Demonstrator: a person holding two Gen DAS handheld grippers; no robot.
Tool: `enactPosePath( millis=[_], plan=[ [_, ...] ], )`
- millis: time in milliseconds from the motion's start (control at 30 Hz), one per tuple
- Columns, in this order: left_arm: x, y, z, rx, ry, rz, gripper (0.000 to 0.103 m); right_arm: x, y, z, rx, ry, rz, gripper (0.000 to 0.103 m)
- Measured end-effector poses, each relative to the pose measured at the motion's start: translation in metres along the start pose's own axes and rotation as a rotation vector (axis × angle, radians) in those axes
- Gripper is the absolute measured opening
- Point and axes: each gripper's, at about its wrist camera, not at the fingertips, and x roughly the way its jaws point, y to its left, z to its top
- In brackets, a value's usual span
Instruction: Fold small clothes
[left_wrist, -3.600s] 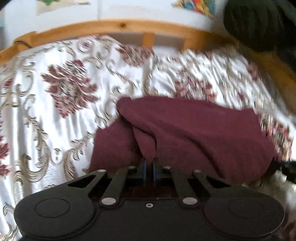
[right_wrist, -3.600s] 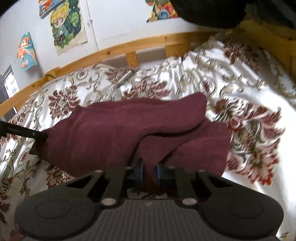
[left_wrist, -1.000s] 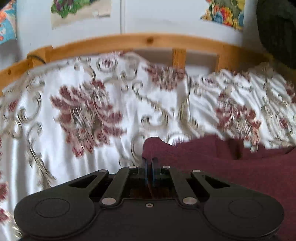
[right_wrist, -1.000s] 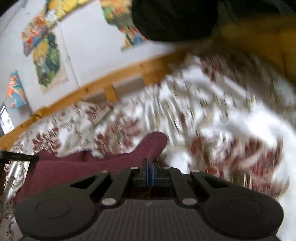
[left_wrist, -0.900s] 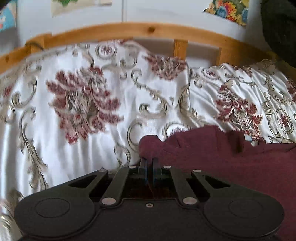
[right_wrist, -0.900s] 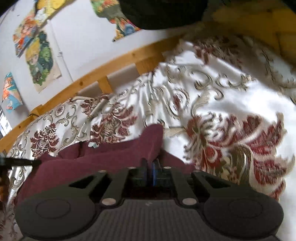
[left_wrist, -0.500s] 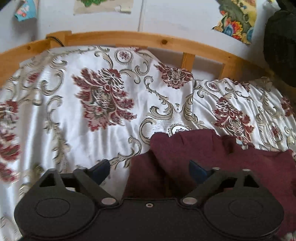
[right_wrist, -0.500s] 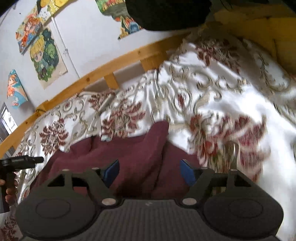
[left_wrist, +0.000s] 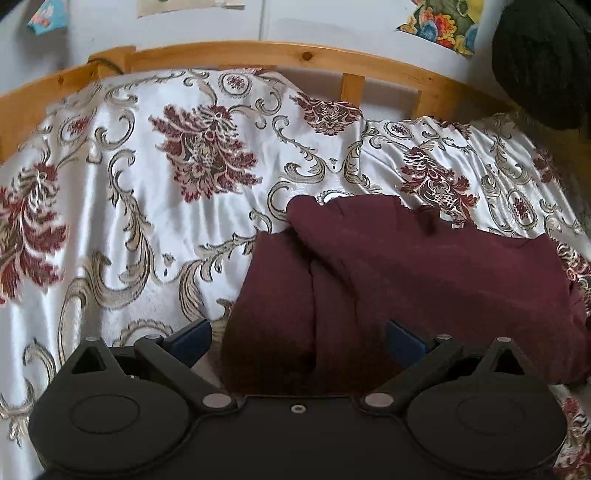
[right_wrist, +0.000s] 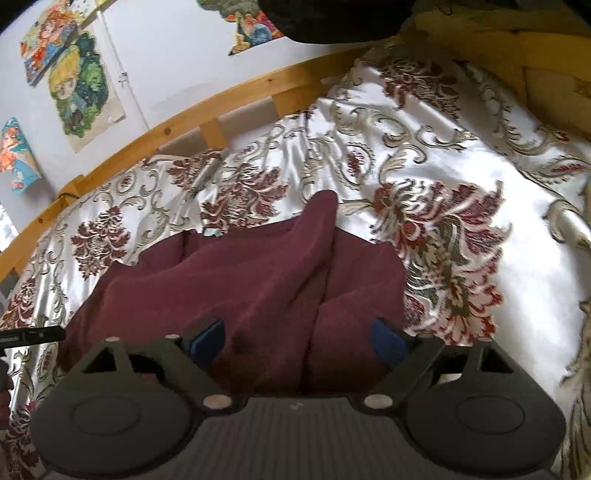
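A dark maroon garment (left_wrist: 424, 273) lies folded over itself on the flowered white bedspread (left_wrist: 147, 221). In the left wrist view my left gripper (left_wrist: 297, 341) hovers over the garment's left end, its jaws opening wide, pads off the cloth. In the right wrist view the same garment (right_wrist: 258, 280) spreads to the left, one corner pointing toward the headboard. My right gripper (right_wrist: 295, 339) stands over its right end, jaws still opening, with cloth below them but not pinched. The tip of the left gripper (right_wrist: 33, 336) shows at the far left edge.
A curved wooden bed rail (left_wrist: 306, 55) bounds the far side, below a white wall with coloured posters (right_wrist: 79, 88). A dark bulky object (left_wrist: 543, 62) hangs at the upper right. The wooden frame (right_wrist: 546, 88) rises at the right side of the bed.
Both grippers were shut on the garment's corners a second ago; they have let go and opened wide. Both have drawn back toward me, so more of the folded garment shows.
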Motion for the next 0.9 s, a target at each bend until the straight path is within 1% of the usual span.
enactPosePath(
  millis=[100,200,400,467,533,600,633,667,700,733,767,800,833,867,900],
  plan=[
    [0.0,-0.001,-0.001,0.006,0.004,0.001,0.101,-0.003,0.0,-0.001,0.012,0.002,0.0,0.09],
    [0.0,-0.002,-0.002,0.01,0.002,0.007,0.102,-0.001,0.0,-0.001,0.02,0.006,0.011,0.097],
    [0.0,-0.005,-0.002,0.032,-0.003,0.032,0.102,0.003,-0.002,-0.003,0.043,0.009,0.016,0.097],
    [-0.005,-0.003,-0.002,0.03,-0.026,0.023,0.101,0.003,-0.003,-0.004,0.054,0.011,0.015,0.097],
    [-0.012,0.0,-0.002,0.015,-0.06,0.0,0.096,0.0,-0.004,-0.007,0.078,-0.002,0.016,0.095],
    [-0.017,0.002,-0.003,0.0,-0.079,-0.035,0.085,-0.007,-0.007,-0.014,0.131,-0.042,0.015,0.092],
    [-0.018,0.004,-0.003,-0.011,-0.079,-0.058,0.081,-0.009,-0.009,-0.017,0.166,-0.061,0.016,0.088],
    [-0.018,0.006,-0.002,-0.021,-0.071,-0.082,0.074,-0.011,-0.01,-0.02,0.196,-0.07,0.017,0.083],
    [-0.016,0.007,-0.001,-0.03,-0.056,-0.101,0.068,-0.011,-0.011,-0.02,0.211,-0.07,0.019,0.079],
    [-0.013,0.008,-0.001,-0.038,-0.041,-0.109,0.063,-0.01,-0.011,-0.021,0.215,-0.069,0.015,0.072],
    [-0.009,0.009,-0.001,-0.045,-0.023,-0.109,0.053,-0.009,-0.012,-0.021,0.212,-0.068,0.01,0.063],
    [-0.004,0.01,-0.001,-0.05,0.003,-0.101,0.043,-0.008,-0.011,-0.022,0.207,-0.064,0.005,0.058],
    [0.001,0.01,-0.002,-0.052,0.025,-0.094,0.04,-0.006,-0.011,-0.022,0.206,-0.056,0.006,0.053],
    [0.005,0.01,-0.003,-0.051,0.045,-0.085,0.037,-0.004,-0.01,-0.022,0.203,-0.046,0.011,0.051],
    [0.009,0.012,-0.004,-0.049,0.058,-0.078,0.037,-0.002,-0.01,-0.023,0.199,-0.038,0.01,0.05]
  ],
)
